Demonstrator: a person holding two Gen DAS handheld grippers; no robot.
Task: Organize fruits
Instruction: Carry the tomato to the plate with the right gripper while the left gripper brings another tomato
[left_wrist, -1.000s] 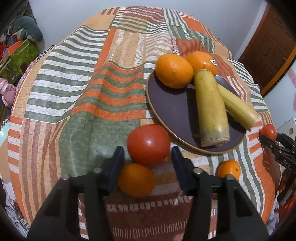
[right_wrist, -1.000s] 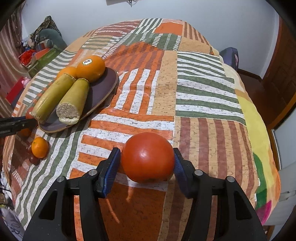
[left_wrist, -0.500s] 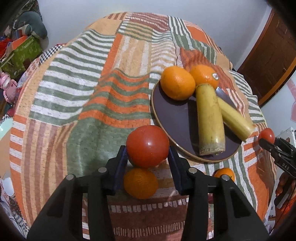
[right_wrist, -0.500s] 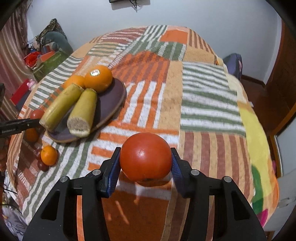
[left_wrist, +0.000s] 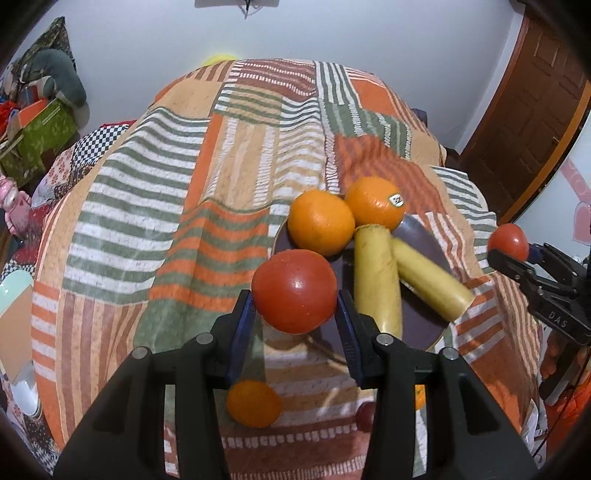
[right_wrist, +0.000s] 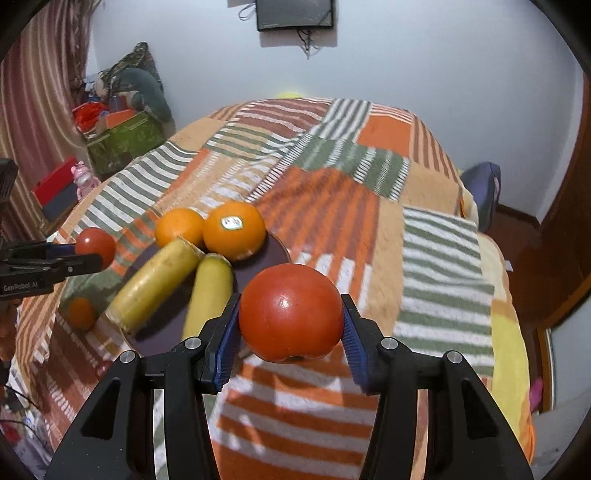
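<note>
Sticker orange (right_wrist: 234, 229) (label clearer here).

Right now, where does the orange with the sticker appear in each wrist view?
Left wrist: orange with the sticker, right of centre, upper half.
Right wrist: same orange, left of centre, at mid height.
Shared landmark: dark plate, at whose far edge it sits.

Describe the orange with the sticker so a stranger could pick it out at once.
Start at the dark brown plate on the striped patchwork cloth. Two oranges sit together at the plate's far edge, behind two yellow-green stalk pieces. The orange with the sticker is the one on the side toward the right gripper, and unlike its plain orange neighbour it carries a small white oval label.
</note>
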